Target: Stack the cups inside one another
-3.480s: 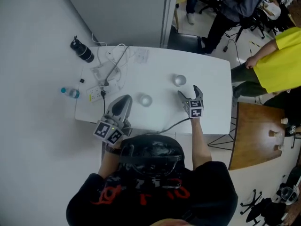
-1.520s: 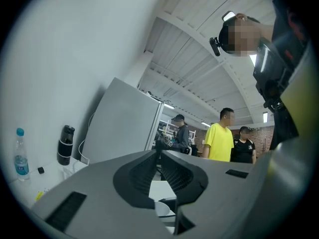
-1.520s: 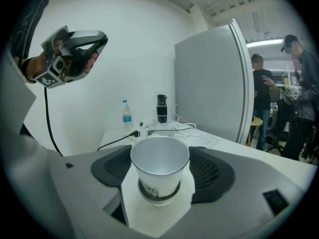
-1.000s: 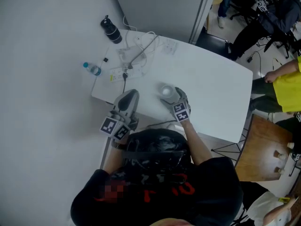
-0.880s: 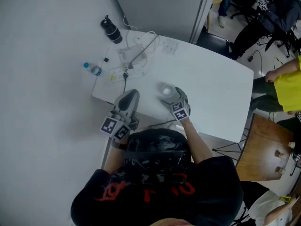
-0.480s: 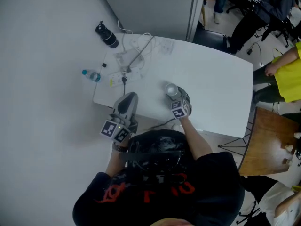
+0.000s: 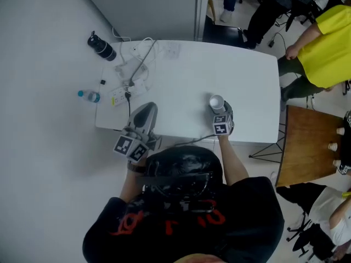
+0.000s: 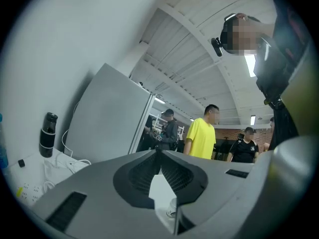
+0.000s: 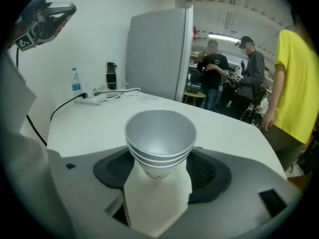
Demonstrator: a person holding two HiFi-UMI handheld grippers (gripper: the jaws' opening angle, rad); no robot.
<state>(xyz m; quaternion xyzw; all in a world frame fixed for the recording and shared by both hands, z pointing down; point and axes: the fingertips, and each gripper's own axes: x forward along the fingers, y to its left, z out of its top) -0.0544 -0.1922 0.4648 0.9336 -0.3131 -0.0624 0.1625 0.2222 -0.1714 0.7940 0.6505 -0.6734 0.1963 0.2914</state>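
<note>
A stack of white paper cups (image 7: 216,101) stands upright near the front right of the white table (image 7: 186,75). My right gripper (image 7: 219,109) is shut on the stack from the near side; its jaws have just been closing with the cups between them. In the right gripper view the nested cups (image 9: 160,139) sit between the dark pads (image 9: 209,172), rims up, with the right gripper (image 9: 160,169) closed around their lower part. My left gripper (image 7: 146,109) rests at the table's front left with its tips together. In its own view the left gripper (image 8: 157,151) holds nothing.
A black bottle (image 7: 102,47) stands at the table's far left corner. Next to it lie a power strip with cables (image 7: 127,84). A small water bottle (image 7: 88,96) stands on the floor at the left. People (image 7: 323,43) stand beyond the table's right end, near a wooden table (image 7: 304,147).
Two separate cups stood on the table at first; now they are one stack. My right gripper has carried the stack rightward along the table's front. The left gripper shifted slightly.
</note>
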